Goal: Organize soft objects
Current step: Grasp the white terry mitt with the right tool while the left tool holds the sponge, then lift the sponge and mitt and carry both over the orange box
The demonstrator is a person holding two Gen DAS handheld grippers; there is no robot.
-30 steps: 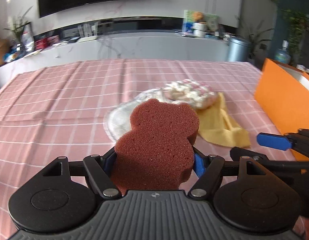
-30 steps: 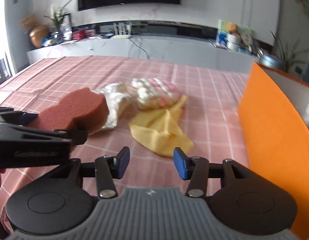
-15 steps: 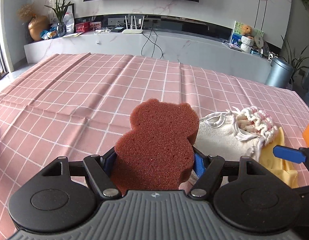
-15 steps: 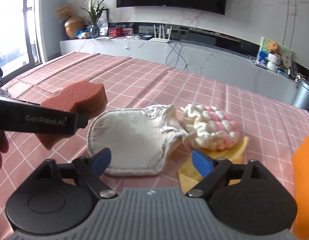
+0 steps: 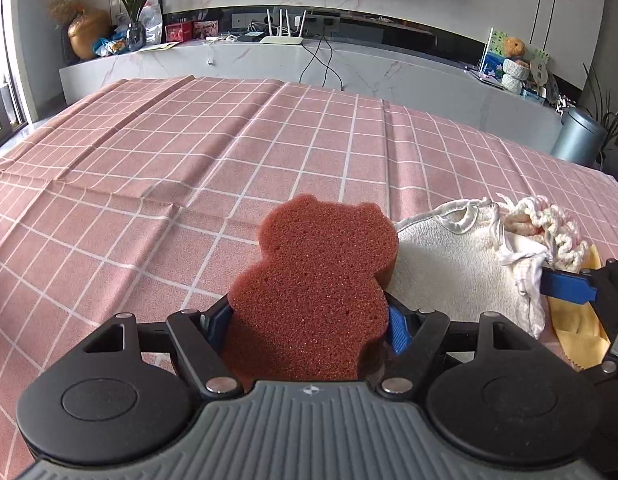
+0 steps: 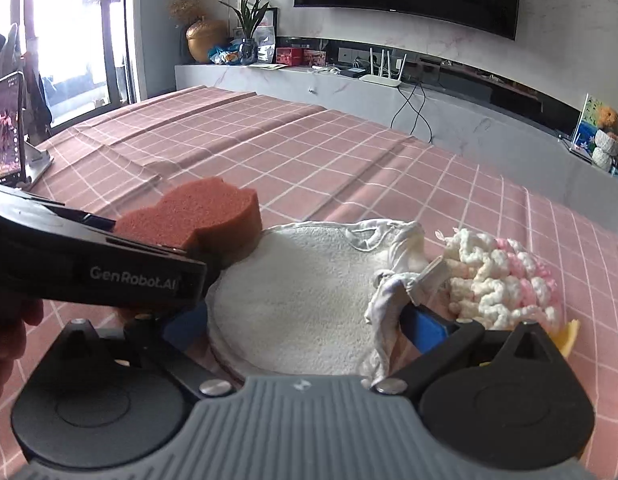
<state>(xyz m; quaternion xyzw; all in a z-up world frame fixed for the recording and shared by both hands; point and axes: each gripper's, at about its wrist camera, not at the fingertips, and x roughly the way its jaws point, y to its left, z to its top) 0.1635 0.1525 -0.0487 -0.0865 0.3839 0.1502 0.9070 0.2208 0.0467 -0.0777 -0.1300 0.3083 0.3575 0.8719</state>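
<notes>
From my left wrist camera, my left hand-held gripper point(image 5: 309, 320) is squeezed tight on the brown bear sponge point(image 5: 315, 280), which sticks up between the two blue pads, held over the pink checked counter point(image 5: 189, 184). Beside the sponge lies the round white pad point(image 5: 457, 268), and one blue finger of my right hand-held gripper point(image 5: 565, 286) sits at its crumpled edge. I think I should keep my squeeze soft, so the sponge does not squash or pop out. From my right wrist camera, my right hand-held gripper point(image 6: 305, 320) is wide open with the white pad point(image 6: 297, 300) between its fingers, not yet pinched. To do it well, I think I should go low and close slowly on the pad, not on the fluffy yarn ball point(image 6: 505, 284) next to it. I count one sponge, one white pad, one yarn ball and one yellow cloth point(image 6: 569, 340), peeking out under the yarn.
</notes>
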